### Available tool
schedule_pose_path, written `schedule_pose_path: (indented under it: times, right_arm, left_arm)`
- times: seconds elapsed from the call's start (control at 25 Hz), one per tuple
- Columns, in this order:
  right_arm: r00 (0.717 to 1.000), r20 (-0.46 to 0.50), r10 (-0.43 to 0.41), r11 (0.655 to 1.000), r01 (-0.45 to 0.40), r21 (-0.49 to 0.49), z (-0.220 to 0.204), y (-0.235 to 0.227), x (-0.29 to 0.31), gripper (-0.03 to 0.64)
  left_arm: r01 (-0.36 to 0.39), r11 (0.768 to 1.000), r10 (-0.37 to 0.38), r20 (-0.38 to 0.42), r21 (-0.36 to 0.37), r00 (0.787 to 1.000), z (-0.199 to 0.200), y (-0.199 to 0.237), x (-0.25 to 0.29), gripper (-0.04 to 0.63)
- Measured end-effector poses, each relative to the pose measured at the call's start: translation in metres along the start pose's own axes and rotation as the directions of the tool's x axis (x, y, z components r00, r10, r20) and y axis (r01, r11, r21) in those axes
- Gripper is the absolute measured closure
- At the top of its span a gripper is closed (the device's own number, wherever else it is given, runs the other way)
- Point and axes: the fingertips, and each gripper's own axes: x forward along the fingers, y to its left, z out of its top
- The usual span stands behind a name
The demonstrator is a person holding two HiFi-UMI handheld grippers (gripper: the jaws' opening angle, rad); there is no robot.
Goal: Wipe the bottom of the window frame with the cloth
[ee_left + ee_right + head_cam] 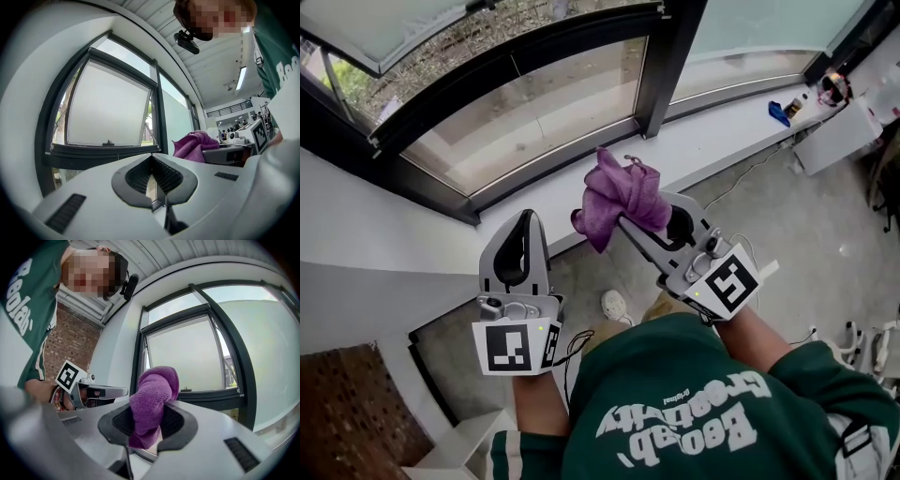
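Near the front edge of the white sill [722, 131], below the window frame [553, 167], the right gripper [630, 221] clamps a purple cloth [623, 192]. The left gripper [527, 225] is closed on nothing, just beside it.

White lettering runs across the green sweatshirt [694, 427]. In the head view it stands upside down: the large line reads roughly "Beoab", while the line of script beside it and a small word further along are too warped to read with any surety. In the right gripper view the same print shows sideways at the top left as about "eola", cut off by the edge; in the left gripper view only "Be" shows at the right rim. The cube on the left tongs [525, 223] bears a black-and-white square marker [510, 348], a pattern of blocks, and the cube on the right tongs [639, 223] bears another [730, 286]
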Motion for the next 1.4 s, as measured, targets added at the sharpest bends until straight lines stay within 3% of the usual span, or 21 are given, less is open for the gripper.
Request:
schedule_pose_path:
  times: [0.36, 0.64, 1.04, 1.24, 1.4]
  right_arm:
    - [1.0, -0.012, 0.029, 1.0, -0.028, 0.006, -0.005, -0.007, 0.003, 0.511]
    - [0.999, -0.005, 0.05, 0.998, -0.05, 0.026, -0.006, -0.033, 0.013, 0.511]
    - [0.999, -0.001, 0.047, 0.993, -0.046, 0.111, -0.03, -0.078, 0.009, 0.509]
    - [0.999, -0.001, 0.043, 0.988, -0.043, 0.146, -0.04, -0.094, 0.004, 0.51]
    - [0.999, 0.018, 0.051, 0.985, -0.053, 0.167, -0.047, -0.105, 0.001, 0.511]
  left_arm:
    - [-0.023, 1.0, 0.023, -0.008, -0.017, 1.0, -0.005, -0.005, 0.007, 0.589]
    - [-0.058, 0.998, 0.058, 0.036, 0.02, 0.998, 0.011, -0.012, 0.021, 0.589]
    - [-0.116, 0.992, 0.118, -0.029, 0.041, 0.993, -0.01, -0.018, 0.058, 0.589]
    - [-0.118, 0.984, 0.129, -0.073, 0.131, 0.989, -0.015, -0.025, 0.07, 0.589]
    - [-0.121, 0.986, 0.13, -0.074, 0.111, 0.989, -0.018, -0.028, 0.074, 0.589]
